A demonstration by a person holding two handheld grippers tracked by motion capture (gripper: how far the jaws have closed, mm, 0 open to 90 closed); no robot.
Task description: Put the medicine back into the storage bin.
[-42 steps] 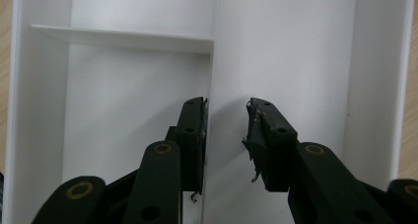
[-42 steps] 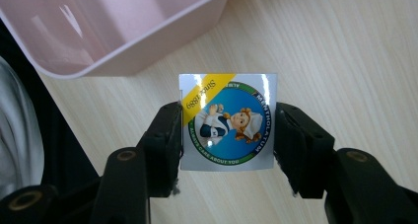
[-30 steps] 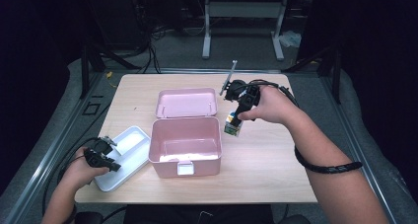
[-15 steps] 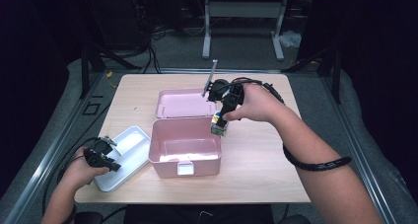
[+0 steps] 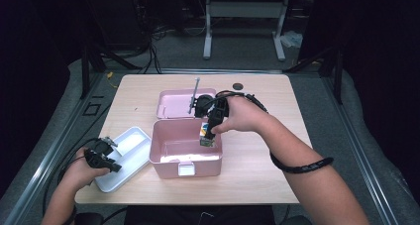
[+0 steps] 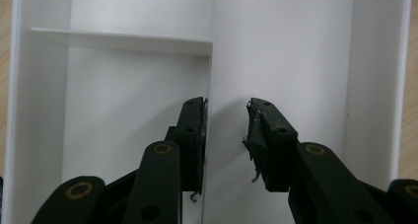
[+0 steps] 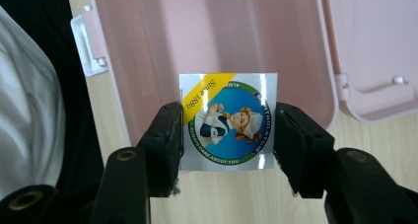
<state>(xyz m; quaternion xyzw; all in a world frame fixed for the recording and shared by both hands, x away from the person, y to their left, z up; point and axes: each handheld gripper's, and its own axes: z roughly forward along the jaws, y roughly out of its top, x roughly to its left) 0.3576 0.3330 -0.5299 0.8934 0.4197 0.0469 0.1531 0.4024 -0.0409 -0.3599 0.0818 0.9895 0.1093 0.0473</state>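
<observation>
An open pink box stands mid-table with its lid folded back behind it. My right gripper is shut on a small carton with a round blue label, held over the box's right rim. In the right gripper view the carton sits clamped between both pads, above the pink box's hollow. At the left a white divided tray lies beside the box. My left gripper rests on it. Its jaws stand open astride the tray's divider.
A small dark round object lies near the table's far edge. The pink lid with its latch is to the right of the carton. A black band circles the right forearm. Bare wood spreads right of the box.
The right hand has carried the carton leftward and down, from beside the lid to over the box's right rim. The left gripper has stayed on the tray.
</observation>
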